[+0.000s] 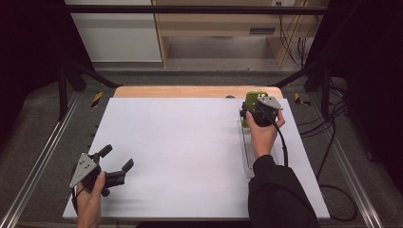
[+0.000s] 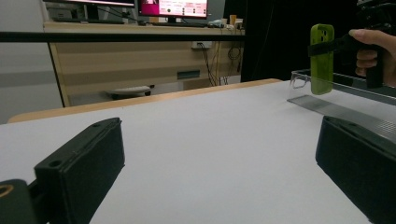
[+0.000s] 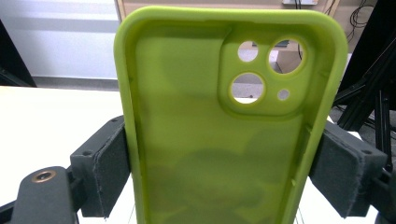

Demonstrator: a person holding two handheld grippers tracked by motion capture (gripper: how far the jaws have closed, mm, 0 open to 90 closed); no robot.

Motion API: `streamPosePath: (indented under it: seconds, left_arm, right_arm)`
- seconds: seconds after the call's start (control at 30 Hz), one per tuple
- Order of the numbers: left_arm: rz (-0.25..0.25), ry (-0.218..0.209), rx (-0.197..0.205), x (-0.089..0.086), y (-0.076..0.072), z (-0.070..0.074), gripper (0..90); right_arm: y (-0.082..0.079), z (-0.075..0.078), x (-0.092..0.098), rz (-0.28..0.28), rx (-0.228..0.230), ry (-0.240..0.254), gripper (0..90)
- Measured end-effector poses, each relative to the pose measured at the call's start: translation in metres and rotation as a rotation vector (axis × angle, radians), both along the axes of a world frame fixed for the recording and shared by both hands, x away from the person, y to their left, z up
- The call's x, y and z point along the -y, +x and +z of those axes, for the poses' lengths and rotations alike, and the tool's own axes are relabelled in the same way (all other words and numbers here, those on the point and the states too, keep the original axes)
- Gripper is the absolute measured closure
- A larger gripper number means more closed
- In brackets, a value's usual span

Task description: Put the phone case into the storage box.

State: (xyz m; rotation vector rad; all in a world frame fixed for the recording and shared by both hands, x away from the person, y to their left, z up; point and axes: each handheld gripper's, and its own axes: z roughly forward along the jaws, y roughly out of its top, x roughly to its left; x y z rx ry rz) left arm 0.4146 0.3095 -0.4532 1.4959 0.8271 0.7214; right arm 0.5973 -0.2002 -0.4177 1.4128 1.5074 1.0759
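Note:
A lime-green phone case point(image 3: 219, 135) stands upright between the jaws of my right gripper point(image 1: 252, 110), which is shut on its two long sides; its inner face with the camera cut-outs faces the camera. From the left gripper view the case point(image 2: 321, 58) hangs over the far end of a clear plastic rack point(image 2: 345, 100). In the high view the case point(image 1: 252, 98) sits at the table's far right, above the rack point(image 1: 248, 147). My left gripper point(image 1: 118, 158) rests open near the front left corner of the white table point(image 1: 180, 152), nothing between its jaws.
A wooden strip point(image 1: 190, 91) borders the table's far edge. Black cables point(image 1: 332, 156) trail on the floor to the right. Metal rails point(image 1: 38, 161) run along the left side. A desk with monitors point(image 2: 173, 9) stands beyond the table.

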Motion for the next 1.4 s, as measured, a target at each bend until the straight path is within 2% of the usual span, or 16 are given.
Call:
streamPosePath:
  seconds: [0.87,1.4]
  left_arm:
    - [-0.006,0.001,-0.002,0.001,0.000,0.000,0.7]
    - [-0.011,0.004,-0.005,0.001,0.001,-0.001,0.8]
  right_arm:
    - [0.005,-0.007,0.000,0.006,-0.035,-0.006,15.3]
    - [0.007,-0.010,0.000,0.008,-0.046,0.009,15.3]
